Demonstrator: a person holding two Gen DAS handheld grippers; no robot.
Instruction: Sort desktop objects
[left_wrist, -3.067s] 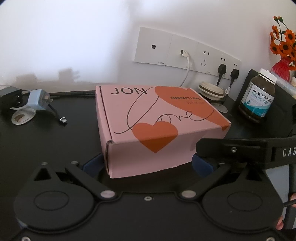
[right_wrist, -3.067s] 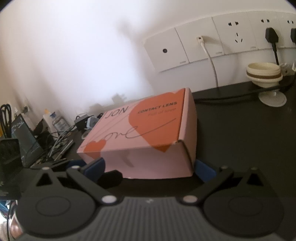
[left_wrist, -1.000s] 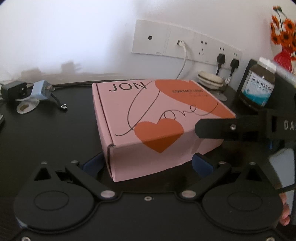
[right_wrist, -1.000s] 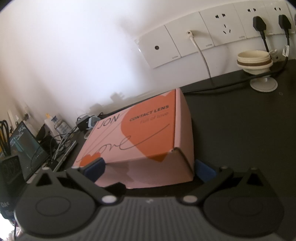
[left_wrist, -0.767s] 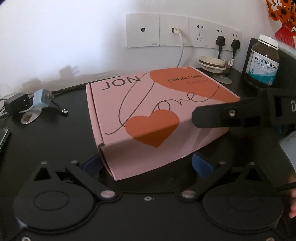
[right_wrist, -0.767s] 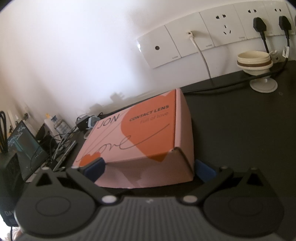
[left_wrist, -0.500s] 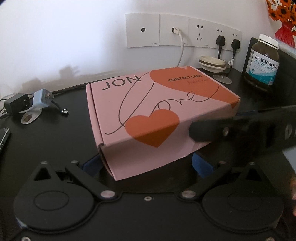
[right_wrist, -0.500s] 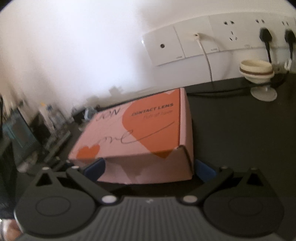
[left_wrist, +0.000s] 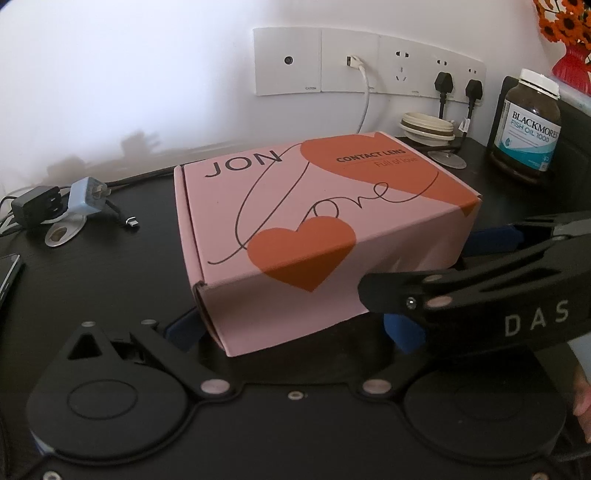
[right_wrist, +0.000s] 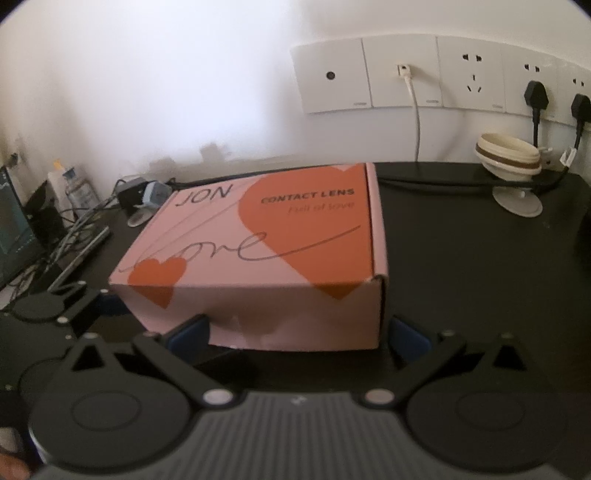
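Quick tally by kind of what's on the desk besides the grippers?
Box: 1
Bottle: 1
Chargers: 2
Cream holder: 1
Phone: 1
Total: 6

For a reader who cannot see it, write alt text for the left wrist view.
A closed pink box with orange hearts sits on a black desk, between the spread fingers of the left gripper. The right gripper reaches in at its right end; a brown bottle stands behind.
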